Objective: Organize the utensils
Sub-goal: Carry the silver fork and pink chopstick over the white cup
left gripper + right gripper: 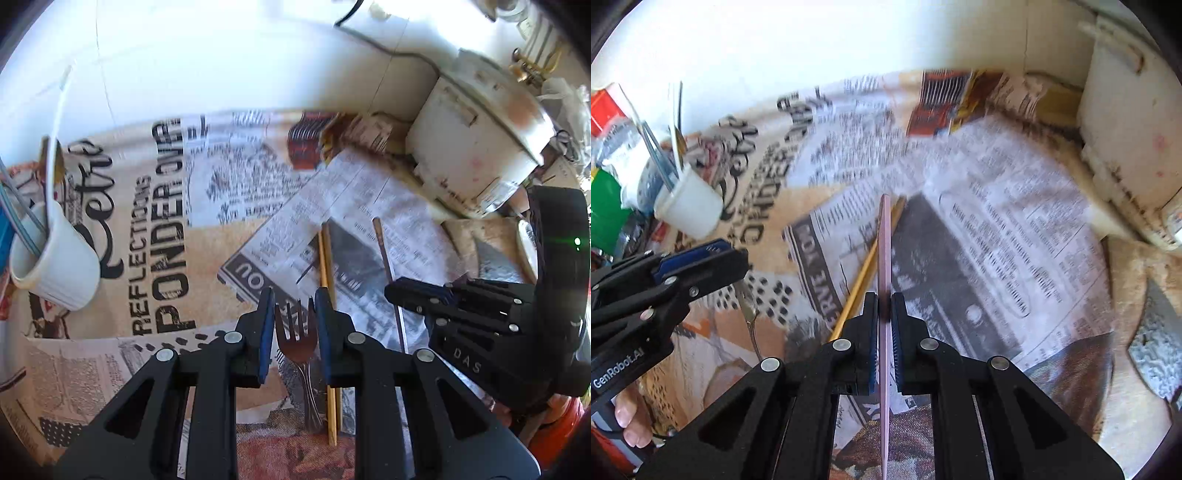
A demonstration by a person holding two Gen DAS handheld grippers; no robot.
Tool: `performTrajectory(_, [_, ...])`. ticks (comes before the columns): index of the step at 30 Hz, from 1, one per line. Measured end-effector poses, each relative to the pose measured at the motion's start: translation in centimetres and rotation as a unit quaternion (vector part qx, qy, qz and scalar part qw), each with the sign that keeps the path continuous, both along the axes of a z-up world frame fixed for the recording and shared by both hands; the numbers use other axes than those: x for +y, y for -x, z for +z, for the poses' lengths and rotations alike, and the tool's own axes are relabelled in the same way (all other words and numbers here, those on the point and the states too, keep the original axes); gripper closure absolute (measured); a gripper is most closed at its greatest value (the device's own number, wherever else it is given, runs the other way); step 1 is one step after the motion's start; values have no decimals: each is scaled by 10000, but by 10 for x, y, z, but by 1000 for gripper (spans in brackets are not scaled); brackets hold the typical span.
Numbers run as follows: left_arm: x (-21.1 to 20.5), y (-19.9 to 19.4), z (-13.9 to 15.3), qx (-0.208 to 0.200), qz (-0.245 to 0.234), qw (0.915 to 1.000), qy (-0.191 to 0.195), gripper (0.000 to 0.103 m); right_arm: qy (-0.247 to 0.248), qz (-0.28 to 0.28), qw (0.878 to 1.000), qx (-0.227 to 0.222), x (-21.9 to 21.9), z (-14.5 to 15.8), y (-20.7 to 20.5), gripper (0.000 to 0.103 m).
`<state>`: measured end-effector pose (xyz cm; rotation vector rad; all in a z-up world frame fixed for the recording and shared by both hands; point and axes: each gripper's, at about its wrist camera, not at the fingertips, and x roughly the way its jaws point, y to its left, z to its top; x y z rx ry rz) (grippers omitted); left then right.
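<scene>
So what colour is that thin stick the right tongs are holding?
Pale pink stick, clearest in the right wrist view.

The left gripper [294, 314] points steeply downward, its blue-padded jaws drawn in to a narrow gap. The right gripper [885, 314] points down at a similar slant with its jaws pressed nearly together. A person's fingertips [629, 417] wrap the left gripper's body from below.
</scene>
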<state>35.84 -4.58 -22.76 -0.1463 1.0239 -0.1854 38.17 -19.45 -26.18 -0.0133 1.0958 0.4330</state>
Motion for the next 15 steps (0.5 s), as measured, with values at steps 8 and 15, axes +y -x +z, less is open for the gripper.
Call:
performTrajectory(8, [1, 19, 37, -485, -59, 9988, 34, 83, -204, -74, 9984, -530, 2, 39, 8, 97])
performTrajectory(15, [12, 30, 58, -840, 129, 9964, 1, 83, -355, -23, 9949, -946, 14, 68, 13, 97])
